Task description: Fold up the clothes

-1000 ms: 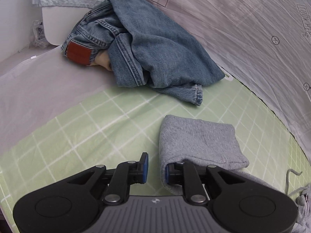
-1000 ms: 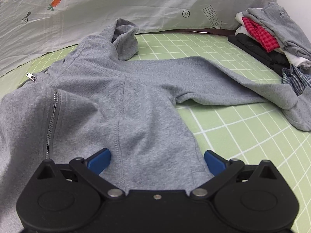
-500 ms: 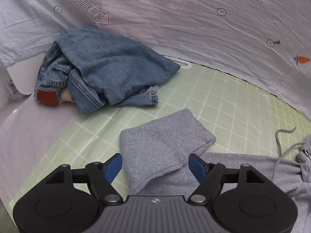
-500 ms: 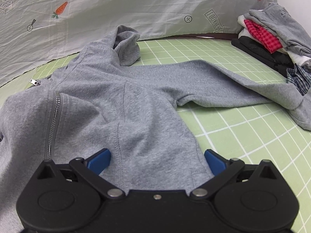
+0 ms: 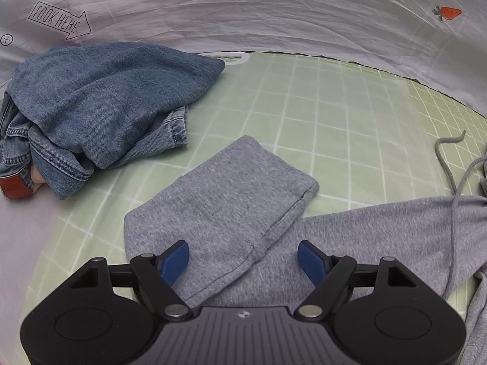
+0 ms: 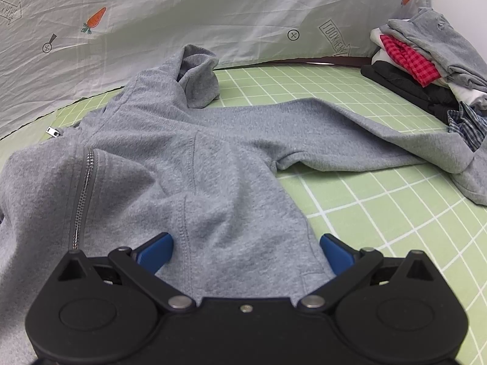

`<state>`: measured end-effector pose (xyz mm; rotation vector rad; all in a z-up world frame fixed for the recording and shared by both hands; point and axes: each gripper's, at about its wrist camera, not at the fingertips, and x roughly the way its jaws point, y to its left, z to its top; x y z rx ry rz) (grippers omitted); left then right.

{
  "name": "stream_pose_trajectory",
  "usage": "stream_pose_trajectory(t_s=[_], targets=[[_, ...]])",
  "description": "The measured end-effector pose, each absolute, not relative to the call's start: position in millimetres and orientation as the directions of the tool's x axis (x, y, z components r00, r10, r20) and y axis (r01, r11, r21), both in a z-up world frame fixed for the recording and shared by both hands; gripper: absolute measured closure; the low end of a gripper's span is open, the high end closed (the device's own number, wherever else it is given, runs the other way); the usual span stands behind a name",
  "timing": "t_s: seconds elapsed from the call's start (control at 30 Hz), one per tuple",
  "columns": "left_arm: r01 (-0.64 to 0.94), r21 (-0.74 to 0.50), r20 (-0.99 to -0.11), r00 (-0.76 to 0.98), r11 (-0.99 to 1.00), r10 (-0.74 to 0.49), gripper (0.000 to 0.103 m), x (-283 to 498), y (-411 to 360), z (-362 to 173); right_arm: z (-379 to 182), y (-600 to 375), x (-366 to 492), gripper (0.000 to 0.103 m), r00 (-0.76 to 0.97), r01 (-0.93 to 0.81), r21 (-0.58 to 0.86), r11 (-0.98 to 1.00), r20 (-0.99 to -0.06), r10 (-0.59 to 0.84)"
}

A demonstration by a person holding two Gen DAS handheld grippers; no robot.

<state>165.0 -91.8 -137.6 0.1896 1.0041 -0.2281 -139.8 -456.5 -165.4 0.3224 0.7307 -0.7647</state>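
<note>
A grey zip hoodie (image 6: 188, 164) lies spread on the green grid mat (image 6: 380, 213), hood (image 6: 199, 76) at the far side, one sleeve (image 6: 350, 133) stretched to the right. In the left wrist view its other sleeve (image 5: 225, 200) is folded back over itself, cuff end toward the jeans. My left gripper (image 5: 243, 258) hovers just over that folded sleeve, jaws wide and not pressing on it. My right gripper (image 6: 245, 251) stands open over the hoodie's lower front, cloth between the blue pads (image 6: 155, 251) but not pinched.
Crumpled blue jeans (image 5: 100, 103) lie at the mat's far left. A pile of clothes (image 6: 426, 60), grey, red check, white and black, sits at the far right. A printed white sheet (image 5: 243, 9) rises behind the mat. A hoodie drawstring (image 5: 450, 176) trails right.
My left gripper let go of the sleeve: its jaws went from nearly shut to wide. It rolled and shifted sideways, so the jeans slid left in its view. The right gripper stayed put.
</note>
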Motion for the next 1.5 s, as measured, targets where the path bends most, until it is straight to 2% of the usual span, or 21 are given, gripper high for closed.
stream_pose_trajectory(t_s=[0.2, 0.3, 0.37, 0.4, 0.47, 0.5, 0.57, 0.87, 1.07, 1.3, 1.5], targets=[[0.237, 0.031, -0.835, 0.54, 0.971, -0.105, 0.025, 171.1, -90.4, -143.9, -165.4, -457.8, -138.3, 0.0, 0.492, 0.73, 0.009, 0.683, -0.701, -0.517], [0.22, 0.029, -0.816, 0.569, 0.975, -0.104, 0.037, 169.0, -86.3, -143.3, -165.2, -458.4, -138.2, 0.0, 0.492, 0.73, 0.009, 0.683, -0.701, -0.517], [0.207, 0.021, -0.807, 0.581, 0.978, -0.105, 0.051, 167.9, -81.7, -142.1, -165.2, -458.1, -138.3, 0.0, 0.491, 0.731, 0.01, 0.682, -0.701, -0.517], [0.19, 0.008, -0.803, 0.586, 0.982, -0.107, 0.054, 167.5, -77.5, -141.3, -165.2, -458.0, -138.3, 0.0, 0.492, 0.731, 0.01, 0.682, -0.701, -0.517], [0.153, -0.034, -0.797, 0.592, 0.988, -0.119, 0.07, 167.0, -67.7, -139.6, -165.4, -457.9, -138.2, 0.0, 0.492, 0.731, 0.009, 0.682, -0.7, -0.518], [0.136, -0.06, -0.796, 0.592, 0.989, -0.13, 0.072, 167.0, -62.6, -138.7, -165.6, -457.9, -138.2, 0.0, 0.492, 0.731, 0.009, 0.682, -0.699, -0.518], [0.108, -0.109, -0.793, 0.59, 0.988, -0.152, 0.083, 166.5, -52.3, -136.9, -165.7, -458.1, -138.3, 0.0, 0.493, 0.731, 0.009, 0.683, -0.698, -0.518], [-0.181, -0.288, -0.733, 0.674, 0.94, -0.094, 0.086, 141.0, 27.6, -109.8, -166.2, -458.2, -138.9, 0.0, 0.497, 0.729, 0.01, 0.684, -0.695, -0.52], [-0.313, -0.268, -0.74, 0.673, 0.911, 0.014, 0.086, 113.9, 81.5, -99.8, -166.7, -458.2, -139.2, 0.0, 0.499, 0.73, 0.01, 0.683, -0.692, -0.523], [-0.47, -0.228, -0.788, 0.604, 0.853, 0.122, 0.086, 86.3, 113.1, -119.6, -166.5, -458.0, -139.1, 0.0, 0.498, 0.731, 0.01, 0.682, -0.691, -0.524], [-0.505, -0.179, -0.806, 0.568, 0.845, 0.169, 0.085, 74.0, 119.0, -125.2, -166.2, -458.3, -138.8, 0.0, 0.498, 0.731, 0.011, 0.683, -0.693, -0.522]])
